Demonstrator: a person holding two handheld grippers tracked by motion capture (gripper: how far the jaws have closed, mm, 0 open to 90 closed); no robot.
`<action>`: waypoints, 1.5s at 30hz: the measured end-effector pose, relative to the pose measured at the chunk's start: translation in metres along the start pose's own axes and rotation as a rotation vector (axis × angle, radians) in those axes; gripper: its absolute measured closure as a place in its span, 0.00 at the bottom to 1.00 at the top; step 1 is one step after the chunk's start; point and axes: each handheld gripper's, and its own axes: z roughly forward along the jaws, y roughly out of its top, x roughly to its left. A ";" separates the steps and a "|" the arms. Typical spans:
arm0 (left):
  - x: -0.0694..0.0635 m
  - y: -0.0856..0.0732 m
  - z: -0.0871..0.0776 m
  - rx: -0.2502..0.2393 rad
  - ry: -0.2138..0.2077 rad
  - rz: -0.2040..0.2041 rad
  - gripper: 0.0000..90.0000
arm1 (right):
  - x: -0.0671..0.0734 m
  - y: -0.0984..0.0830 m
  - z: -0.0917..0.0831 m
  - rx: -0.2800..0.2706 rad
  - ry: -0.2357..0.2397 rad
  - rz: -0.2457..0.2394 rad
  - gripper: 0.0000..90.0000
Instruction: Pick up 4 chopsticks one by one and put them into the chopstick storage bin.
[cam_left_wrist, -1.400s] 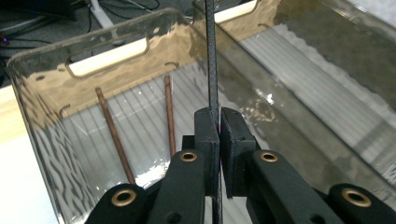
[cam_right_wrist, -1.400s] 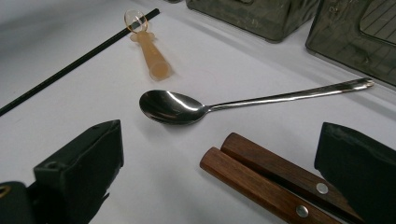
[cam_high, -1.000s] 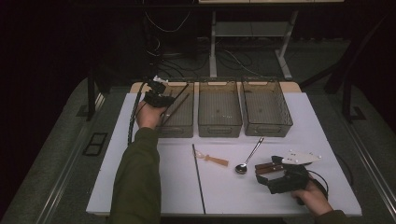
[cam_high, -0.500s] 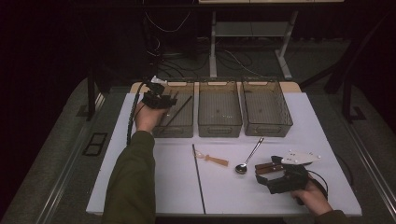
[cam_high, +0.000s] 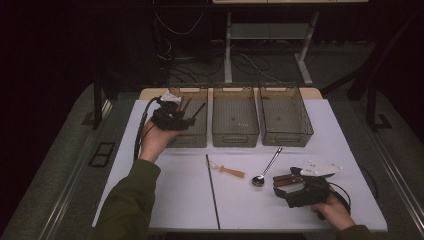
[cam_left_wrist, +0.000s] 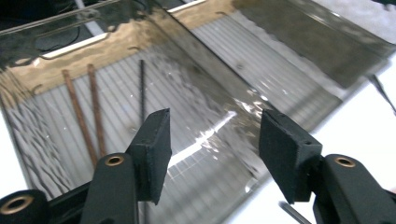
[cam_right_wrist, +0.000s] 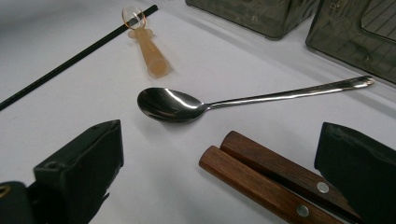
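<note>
We are sorting tableware into bins, and this looks like the release step. Our left claw (cam_high: 192, 120) hovers over the leftmost bin (cam_left_wrist: 42, 79); its jaws have just been opening and now stand apart with nothing between them. Just ahead of and below those jaws, on the bin's ribbed floor, lie the chopsticks: two reddish-brown sticks (cam_left_wrist: 88, 112) side by side and a thin black one (cam_left_wrist: 142, 93) beside them.

Our right claw (cam_right_wrist: 219, 154) rests on the white table (cam_high: 175, 200), jaws wide and empty, with two wooden handles (cam_right_wrist: 266, 179) between them. A polished steel spoon (cam_right_wrist: 173, 105) lies just beyond its tips.

Next, we judge, the left claw must withdraw toward the long black chopstick (cam_high: 212, 190) remaining on the table and line its jaws across it.
</note>
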 end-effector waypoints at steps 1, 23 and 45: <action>-0.005 -0.003 -0.002 0.000 -0.011 0.006 0.54 | 0.000 0.000 0.000 0.000 -0.001 -0.001 0.02; -0.108 -0.098 -0.001 0.096 -0.216 0.150 0.99 | 0.000 -0.001 0.000 -0.001 -0.010 0.002 0.02; -0.133 -0.114 0.020 0.231 -0.290 0.207 0.99 | 0.000 -0.001 -0.001 -0.002 -0.014 -0.001 0.02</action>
